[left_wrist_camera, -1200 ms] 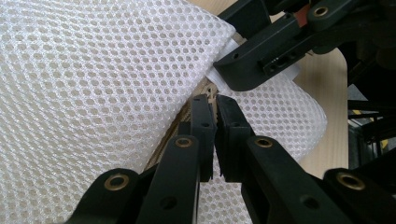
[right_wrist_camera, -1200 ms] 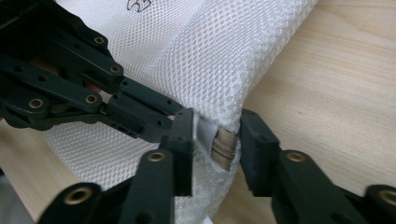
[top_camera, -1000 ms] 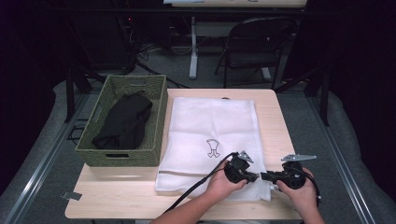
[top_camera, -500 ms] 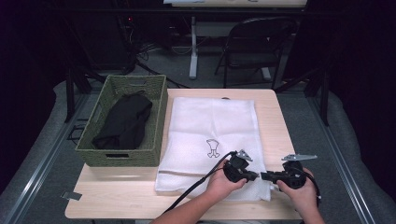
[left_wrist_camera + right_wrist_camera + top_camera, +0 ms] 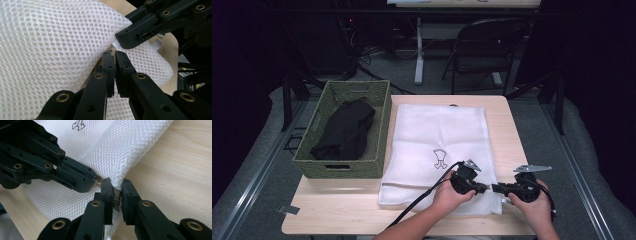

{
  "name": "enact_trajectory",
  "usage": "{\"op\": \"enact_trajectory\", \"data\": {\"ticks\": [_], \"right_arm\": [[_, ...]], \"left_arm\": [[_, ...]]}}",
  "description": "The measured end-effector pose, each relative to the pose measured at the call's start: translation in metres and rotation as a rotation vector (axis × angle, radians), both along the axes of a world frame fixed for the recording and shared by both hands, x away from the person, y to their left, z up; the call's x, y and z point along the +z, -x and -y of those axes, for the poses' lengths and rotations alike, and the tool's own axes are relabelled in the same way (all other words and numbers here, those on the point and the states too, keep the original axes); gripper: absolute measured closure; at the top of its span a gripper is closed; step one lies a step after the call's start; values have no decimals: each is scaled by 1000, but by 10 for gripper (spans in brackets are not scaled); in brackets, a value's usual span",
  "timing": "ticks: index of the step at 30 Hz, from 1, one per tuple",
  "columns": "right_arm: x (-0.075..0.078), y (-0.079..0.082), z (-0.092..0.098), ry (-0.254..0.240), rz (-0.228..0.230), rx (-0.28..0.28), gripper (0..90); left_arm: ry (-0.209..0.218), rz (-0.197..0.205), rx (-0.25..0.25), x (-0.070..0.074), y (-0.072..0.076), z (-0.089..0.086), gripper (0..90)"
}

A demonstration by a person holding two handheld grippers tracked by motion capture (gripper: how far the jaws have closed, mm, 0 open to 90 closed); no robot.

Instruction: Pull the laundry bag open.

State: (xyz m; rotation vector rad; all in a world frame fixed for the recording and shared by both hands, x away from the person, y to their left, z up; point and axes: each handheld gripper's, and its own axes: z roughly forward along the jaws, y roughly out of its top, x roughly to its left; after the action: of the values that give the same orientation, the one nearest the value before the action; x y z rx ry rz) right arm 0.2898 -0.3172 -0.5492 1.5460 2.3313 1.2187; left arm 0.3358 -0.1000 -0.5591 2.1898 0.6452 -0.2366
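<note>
Dark floor, cables and a folding chair [image 5: 484, 47] fill the upper part of the high view, behind a light wooden table [image 5: 337, 212] that takes up the lower middle of the frame. On the left part of the table stands a green woven basket [image 5: 381, 125] with a black garment [image 5: 344, 130] lying inside it. Just to its right, in the centre of the frame, a white mesh bag [image 5: 439, 130] lies flat on the wood; it bears a small dark outline drawing toward its lower half.

At the bottom of the high view two forearms come in, and both grippers meet at the bag's lower right corner. The left gripper [image 5: 482, 188] points rightward and the right gripper [image 5: 493, 188] points leftward, so their tips nearly touch over the mesh.

In the left gripper view, the left gripper's [image 5: 115, 55] jaws stand together at the centre of the frame, pinching the edge of the mesh bag [image 5: 50, 50], while the other gripper reaches in from the upper right onto the same edge. In the right gripper view, the right gripper [image 5: 117, 185] has its jaws clamped on a fold of the mesh bag [image 5: 120, 147] at the lower centre, a bunch of fabric showing between the pads; bare wood lies to the right.
</note>
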Motion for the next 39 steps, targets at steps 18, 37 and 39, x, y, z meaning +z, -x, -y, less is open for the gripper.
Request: {"op": "enact_trajectory", "data": {"ticks": [18,37,39], "right_arm": [[1,0,-2,16,15,-3,828],[3,2,-4,-12,16,2,833],[4,2,-4,-11,17,1,834]], "left_arm": [[8,-11,17,-1,3,-7,872],[-6,-12,-18,-8,6,-4,809],[5,-16,-22,-9,6,-4,789]]}}
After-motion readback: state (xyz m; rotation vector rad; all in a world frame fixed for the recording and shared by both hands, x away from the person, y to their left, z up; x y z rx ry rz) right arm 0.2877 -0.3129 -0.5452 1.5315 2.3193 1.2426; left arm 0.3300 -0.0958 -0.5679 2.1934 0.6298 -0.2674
